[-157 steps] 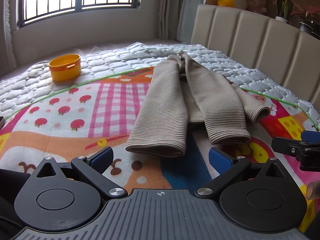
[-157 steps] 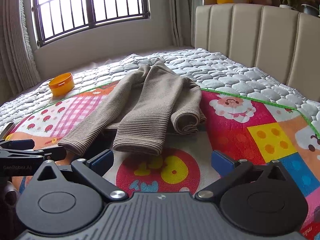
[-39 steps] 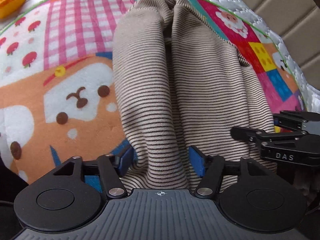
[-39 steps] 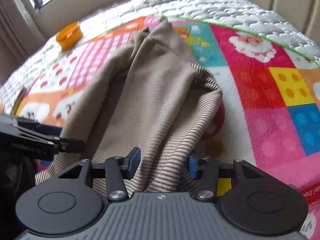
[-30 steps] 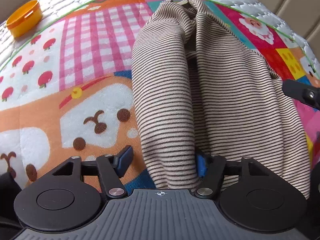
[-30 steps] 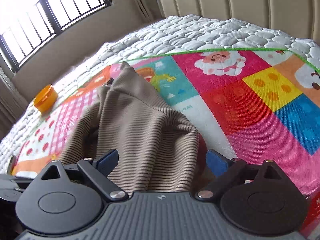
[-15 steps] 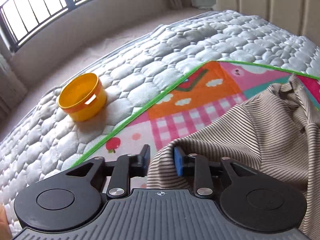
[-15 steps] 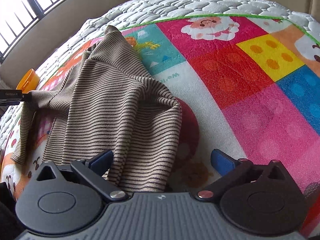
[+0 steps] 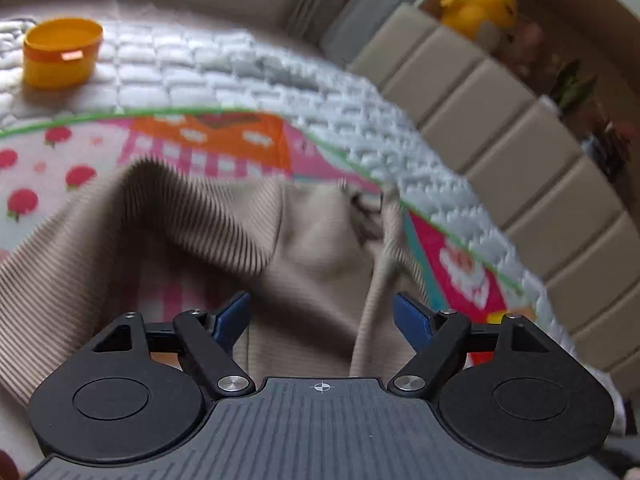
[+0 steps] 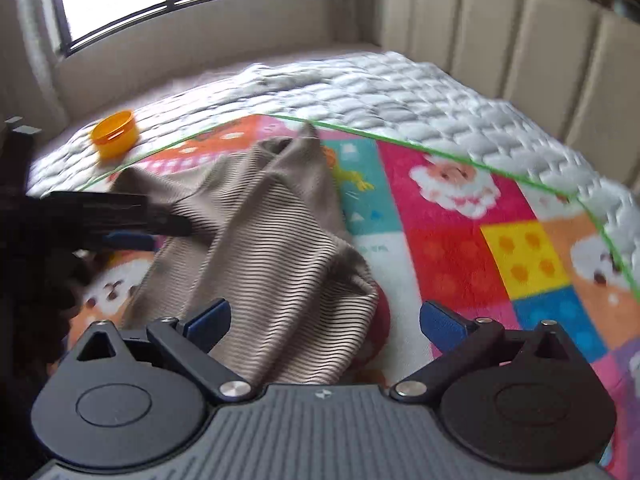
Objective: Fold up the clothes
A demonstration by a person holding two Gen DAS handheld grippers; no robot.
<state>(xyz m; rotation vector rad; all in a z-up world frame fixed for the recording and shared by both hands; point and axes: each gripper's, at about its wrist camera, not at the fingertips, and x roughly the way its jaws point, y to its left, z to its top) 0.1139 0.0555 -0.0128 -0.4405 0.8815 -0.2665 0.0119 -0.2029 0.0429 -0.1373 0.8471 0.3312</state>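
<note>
A beige striped sweater (image 9: 304, 248) lies rumpled on a colourful play mat (image 9: 224, 140) on the bed; it also shows in the right wrist view (image 10: 272, 248). My left gripper (image 9: 322, 316) is open just above the sweater, holding nothing. One sleeve is spread out to the left (image 9: 60, 264). My right gripper (image 10: 324, 320) is open over the sweater's near right part, empty. The left gripper shows in the right wrist view (image 10: 132, 220), at the sweater's left side.
An orange round tub (image 9: 60, 56) stands on the white quilt (image 9: 280, 80) at the far left. A beige padded headboard (image 9: 520, 144) runs along the right, with a yellow plush toy (image 9: 476, 8) above it. A window (image 10: 168, 0) is at the back.
My left gripper was shut on the sleeve half a second ago; it has opened and let the fabric drop, and swung right. My right gripper stayed open and tilted up a little.
</note>
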